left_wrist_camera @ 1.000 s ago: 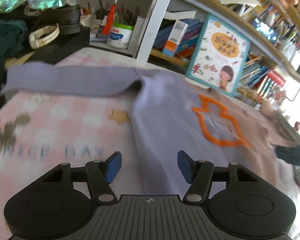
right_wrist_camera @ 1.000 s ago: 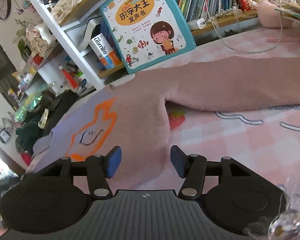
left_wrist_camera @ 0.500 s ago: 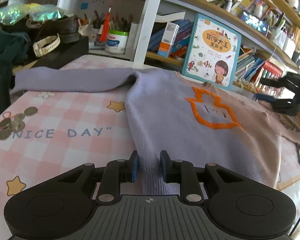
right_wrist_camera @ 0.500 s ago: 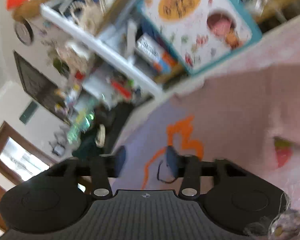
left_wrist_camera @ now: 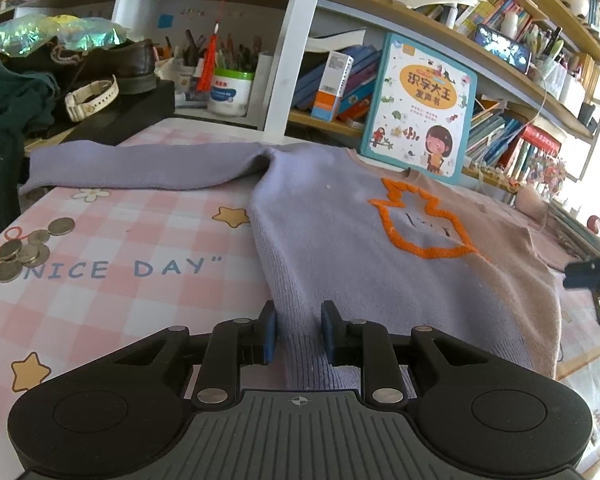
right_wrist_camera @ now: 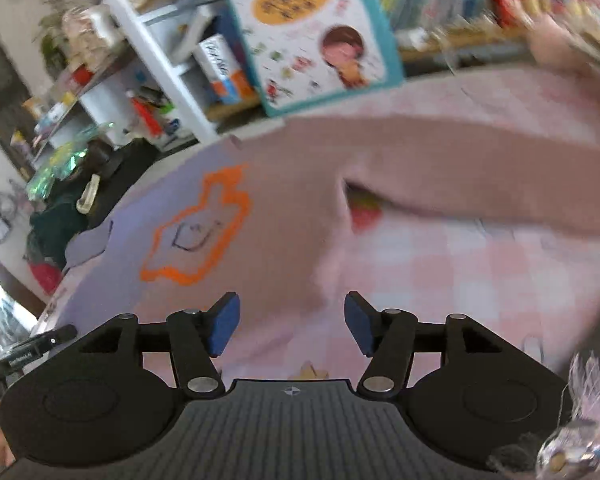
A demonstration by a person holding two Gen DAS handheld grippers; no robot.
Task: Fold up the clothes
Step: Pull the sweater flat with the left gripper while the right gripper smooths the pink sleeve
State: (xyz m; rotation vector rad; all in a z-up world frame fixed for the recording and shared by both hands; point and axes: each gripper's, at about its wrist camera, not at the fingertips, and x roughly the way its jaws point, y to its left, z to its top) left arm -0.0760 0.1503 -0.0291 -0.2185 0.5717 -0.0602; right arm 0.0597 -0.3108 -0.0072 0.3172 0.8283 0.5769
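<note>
Sweater (left_wrist_camera: 340, 240), lilac shading to dusty pink with an orange outline on the chest, lies flat on a pink checked tablecloth (left_wrist_camera: 120, 264), one sleeve stretched out to each side. Left gripper (left_wrist_camera: 298, 334) has its blue pads pinched on the ribbed hem. Right gripper (right_wrist_camera: 292, 326) hovers over the pink side, its fingers apart and widening, nothing between them. Coins (left_wrist_camera: 24, 250) sit near the cloth's edge; a picture book (left_wrist_camera: 418, 108) leans against the shelves behind.

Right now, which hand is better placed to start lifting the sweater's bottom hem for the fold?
Left. The left gripper is already closed on the sweater at its ribbed bottom hem. The right gripper is opening, its pads off the fabric, and its view is blurred.
</note>
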